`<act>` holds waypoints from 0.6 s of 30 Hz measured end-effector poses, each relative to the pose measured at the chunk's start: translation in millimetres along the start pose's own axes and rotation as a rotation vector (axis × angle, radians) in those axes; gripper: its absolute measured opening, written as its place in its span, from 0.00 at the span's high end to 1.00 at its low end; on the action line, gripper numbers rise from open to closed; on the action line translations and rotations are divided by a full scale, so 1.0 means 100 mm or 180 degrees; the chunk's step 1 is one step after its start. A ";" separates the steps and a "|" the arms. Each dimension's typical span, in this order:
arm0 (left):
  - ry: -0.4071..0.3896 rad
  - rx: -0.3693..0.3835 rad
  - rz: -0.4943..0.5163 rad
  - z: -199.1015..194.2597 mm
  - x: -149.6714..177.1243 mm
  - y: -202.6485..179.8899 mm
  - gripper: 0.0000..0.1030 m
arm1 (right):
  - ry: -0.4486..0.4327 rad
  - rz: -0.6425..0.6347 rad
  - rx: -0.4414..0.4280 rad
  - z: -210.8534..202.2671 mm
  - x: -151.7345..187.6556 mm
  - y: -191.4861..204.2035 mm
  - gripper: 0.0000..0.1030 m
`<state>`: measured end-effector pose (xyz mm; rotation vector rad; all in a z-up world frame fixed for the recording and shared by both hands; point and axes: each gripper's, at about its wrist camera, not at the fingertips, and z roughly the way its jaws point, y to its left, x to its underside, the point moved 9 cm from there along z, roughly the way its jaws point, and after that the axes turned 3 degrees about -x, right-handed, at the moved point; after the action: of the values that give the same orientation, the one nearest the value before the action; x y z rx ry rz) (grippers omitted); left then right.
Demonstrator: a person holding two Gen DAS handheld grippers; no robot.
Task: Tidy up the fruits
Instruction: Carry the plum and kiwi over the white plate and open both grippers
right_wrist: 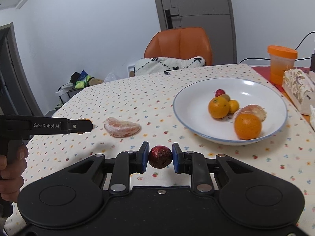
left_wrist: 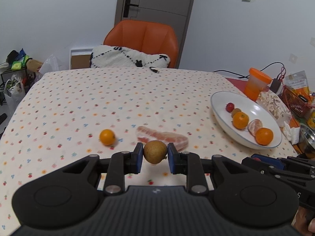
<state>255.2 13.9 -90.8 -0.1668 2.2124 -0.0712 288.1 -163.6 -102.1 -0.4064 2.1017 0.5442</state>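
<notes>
A small brown round fruit is clamped between the jaws of the left gripper, held above the near edge of the counter, which is covered by a dotted cloth. A dark red round fruit is clamped between the jaws of the right gripper, also raised near the counter's near edge. A peeled citrus segment and a small orange are seen lying on the cloth, apart from each other. Toward the right edge of the counter a white plate is set, in which several oranges, a peeled piece and smaller fruits are gathered.
</notes>
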 end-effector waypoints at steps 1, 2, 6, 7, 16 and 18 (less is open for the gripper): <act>-0.0004 0.0017 0.0012 0.00 -0.01 -0.03 0.76 | -0.0011 0.0005 0.0014 -0.02 0.00 -0.02 0.77; -0.0010 0.0031 0.0025 0.00 -0.02 -0.06 0.76 | -0.0022 0.0012 0.0029 -0.03 -0.01 -0.04 0.77; -0.0030 0.0090 0.0074 0.01 -0.06 -0.18 0.76 | -0.0059 0.0049 0.0066 -0.10 -0.04 -0.12 0.77; -0.0034 0.0102 0.0083 0.02 -0.07 -0.21 0.76 | -0.0070 0.0053 0.0079 -0.11 -0.04 -0.14 0.77; -0.0074 0.0222 0.0171 0.06 -0.15 -0.45 0.76 | -0.0157 0.0086 0.0197 -0.21 -0.13 -0.33 0.77; -0.0086 0.0250 0.0196 0.07 -0.17 -0.51 0.76 | -0.0177 0.0085 0.0218 -0.23 -0.15 -0.36 0.77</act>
<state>275.8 -33.8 -76.1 -0.0559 2.1822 -0.1211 297.9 -205.1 -86.3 -0.3211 2.0685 0.4922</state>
